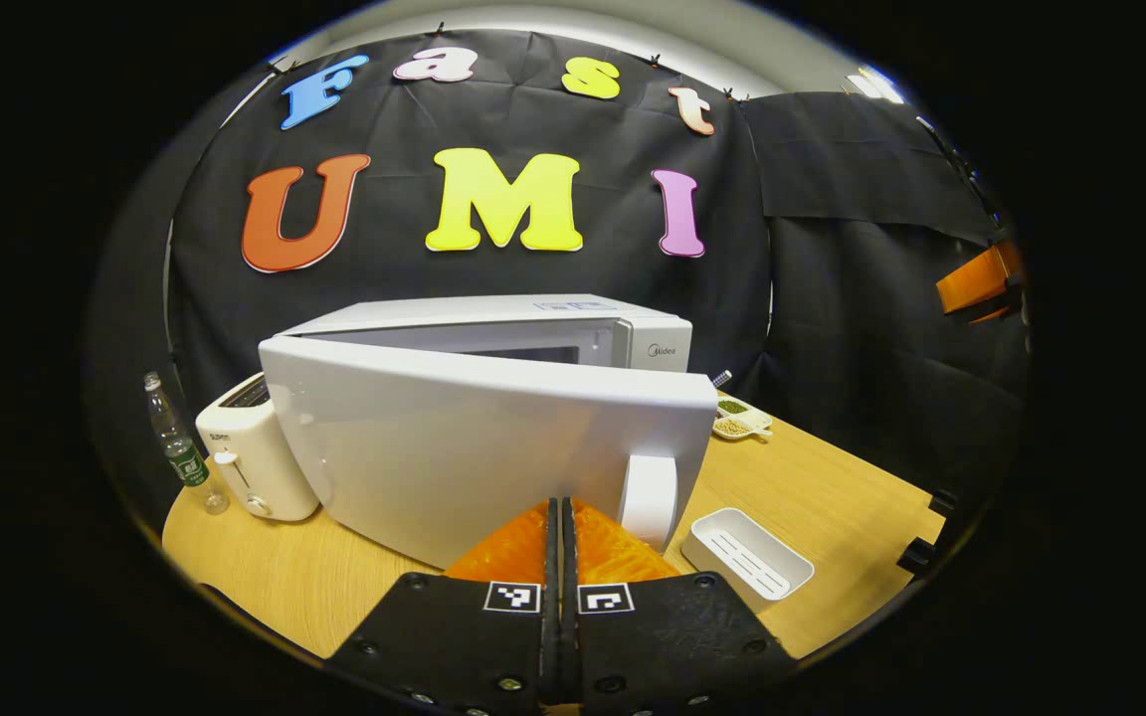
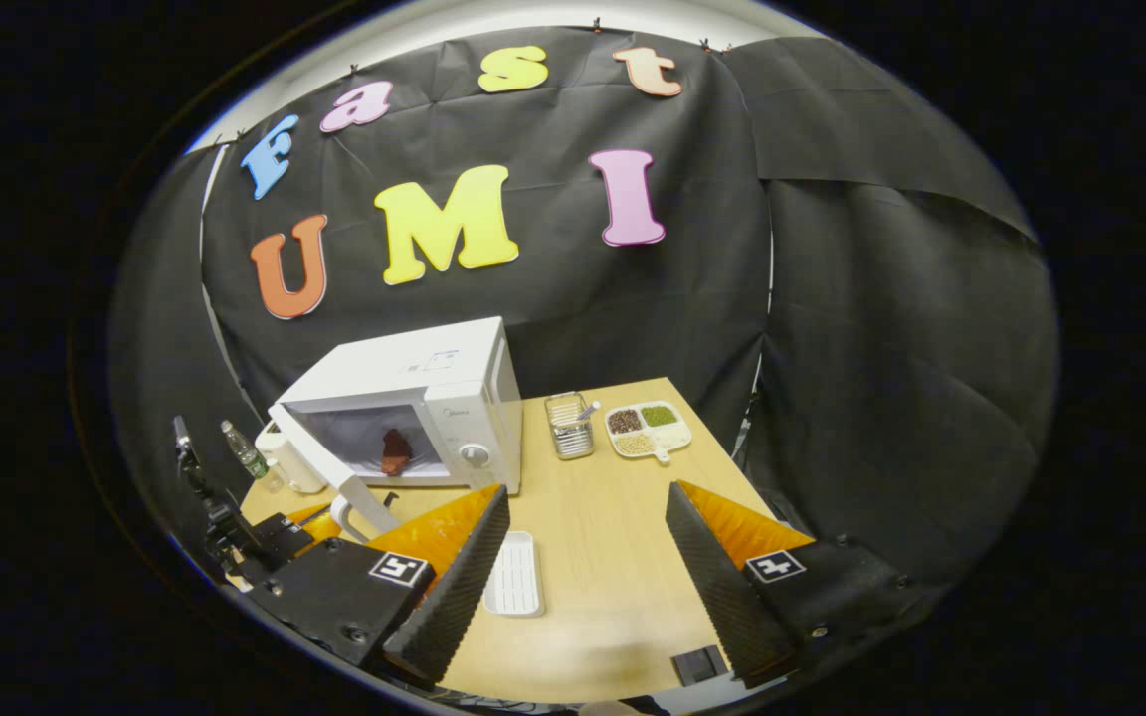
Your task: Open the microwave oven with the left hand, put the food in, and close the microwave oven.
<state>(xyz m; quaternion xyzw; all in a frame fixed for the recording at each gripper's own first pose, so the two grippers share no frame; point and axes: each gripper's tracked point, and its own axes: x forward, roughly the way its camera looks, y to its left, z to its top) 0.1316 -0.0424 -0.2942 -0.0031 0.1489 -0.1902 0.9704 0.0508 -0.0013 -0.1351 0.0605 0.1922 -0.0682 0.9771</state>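
- Nearest, at bottom centre of the left gripper view, the left gripper (image 1: 560,557) has its two fingers pressed together with nothing between them; their tips sit against or just short of the outer face of the microwave door (image 1: 474,447), beside its white handle (image 1: 649,500), which suits a push to swing it closed.
- Low in the right gripper view, the right gripper (image 2: 583,542) is spread wide and empty, held back over the table (image 2: 623,537), clear of the door's arc.
- Between its fingers lies a white tray (image 2: 513,574) on bare wood.
- Farther, left of centre, the microwave (image 2: 424,398) stands with its door ajar; the food (image 2: 395,452), a dark reddish piece, rests inside the cavity.
- Beyond, a toaster (image 1: 250,459) and bottle (image 1: 175,443) flank the hinge side, leaving the closing path seemingly free.
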